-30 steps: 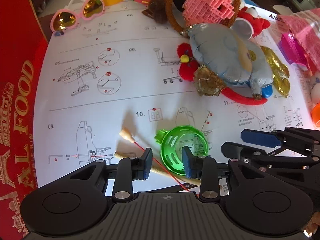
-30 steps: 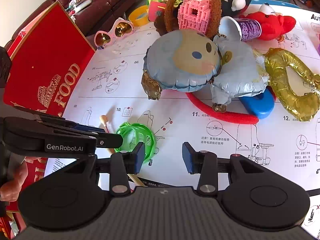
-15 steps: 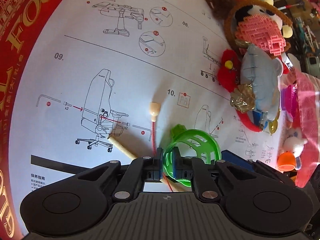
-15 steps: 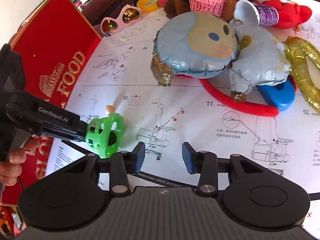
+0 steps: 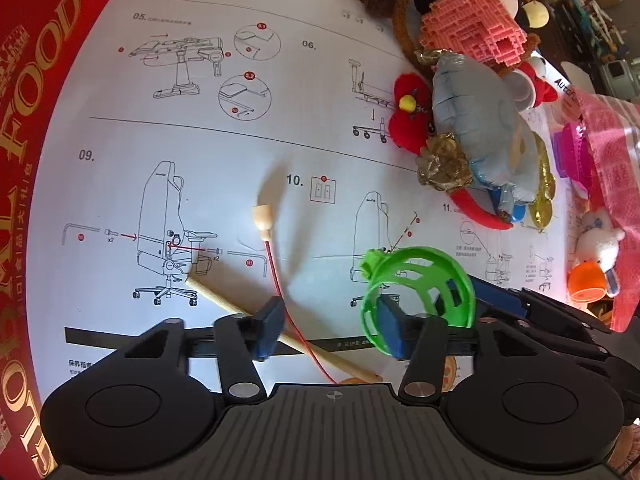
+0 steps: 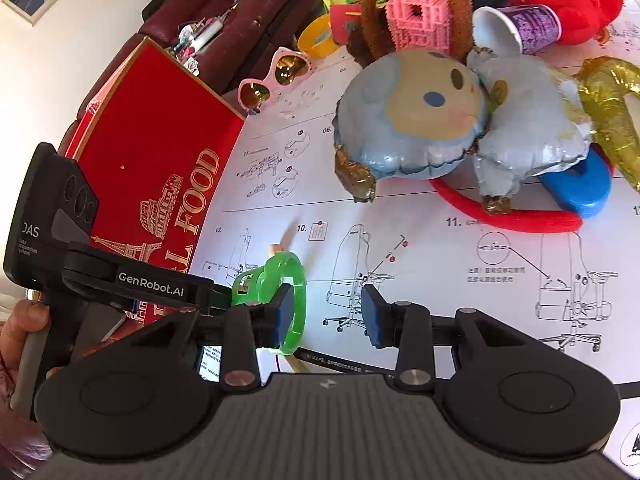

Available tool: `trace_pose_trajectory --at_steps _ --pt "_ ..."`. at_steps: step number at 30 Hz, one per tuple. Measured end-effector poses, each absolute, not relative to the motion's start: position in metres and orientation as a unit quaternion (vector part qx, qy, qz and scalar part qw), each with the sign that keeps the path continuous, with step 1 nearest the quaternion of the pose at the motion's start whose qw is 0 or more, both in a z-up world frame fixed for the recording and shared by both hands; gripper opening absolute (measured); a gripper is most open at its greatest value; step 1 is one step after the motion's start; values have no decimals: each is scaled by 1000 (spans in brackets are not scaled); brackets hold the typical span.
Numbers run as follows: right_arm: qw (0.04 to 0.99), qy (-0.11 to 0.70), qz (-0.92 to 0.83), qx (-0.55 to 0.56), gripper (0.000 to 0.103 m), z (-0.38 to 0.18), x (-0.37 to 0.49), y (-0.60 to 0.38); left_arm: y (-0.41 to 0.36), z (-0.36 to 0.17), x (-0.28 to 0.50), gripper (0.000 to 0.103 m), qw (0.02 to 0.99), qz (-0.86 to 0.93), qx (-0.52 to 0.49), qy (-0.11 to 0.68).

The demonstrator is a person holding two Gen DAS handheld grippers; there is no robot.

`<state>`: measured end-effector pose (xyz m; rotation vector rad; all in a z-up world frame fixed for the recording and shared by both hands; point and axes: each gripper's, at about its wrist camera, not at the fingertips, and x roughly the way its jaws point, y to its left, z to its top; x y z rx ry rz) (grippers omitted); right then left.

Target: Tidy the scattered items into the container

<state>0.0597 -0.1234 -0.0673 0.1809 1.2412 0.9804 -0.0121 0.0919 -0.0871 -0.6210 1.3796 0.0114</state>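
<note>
A green plastic cage piece (image 5: 420, 280) hangs on the right finger of my left gripper (image 5: 330, 330), off the paper sheet. The left jaws stand wide apart. It also shows in the right wrist view (image 6: 280, 292), against the left finger of my right gripper (image 6: 328, 316), which is open and empty. The red FOOD box (image 6: 152, 160) lies at the left edge. A wooden stick (image 5: 280, 328) with a red cord and bead (image 5: 262, 218) lies under the left gripper.
A blue foil balloon (image 6: 440, 120), pink block toy (image 6: 424, 16), red plush (image 6: 580, 8), gold foil ring (image 6: 612, 112), blue lid (image 6: 580, 188) and heart sunglasses (image 6: 276, 76) crowd the far side. The white instruction sheet (image 5: 200, 120) covers the table.
My left gripper shut on the green cage and lifted it, then its jaws opened wide; the cage now hangs on the right finger. My right gripper stayed open and moved close to the cage.
</note>
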Motion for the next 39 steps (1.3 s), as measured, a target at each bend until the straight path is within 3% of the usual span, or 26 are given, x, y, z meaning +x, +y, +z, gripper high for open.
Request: trace_pose_trajectory --at_steps 5,16,28,39 --pt "696 560 442 80 48 -66 57 -138 91 -92 -6 79 707 -12 -324 628" --pt "715 548 429 63 50 -66 56 -133 103 -91 -12 80 695 11 -346 631" --pt "720 539 436 33 58 -64 49 -118 101 -62 -15 79 736 38 -290 610" --pt "743 500 444 -22 56 -45 36 -106 76 -37 -11 74 777 21 -229 586"
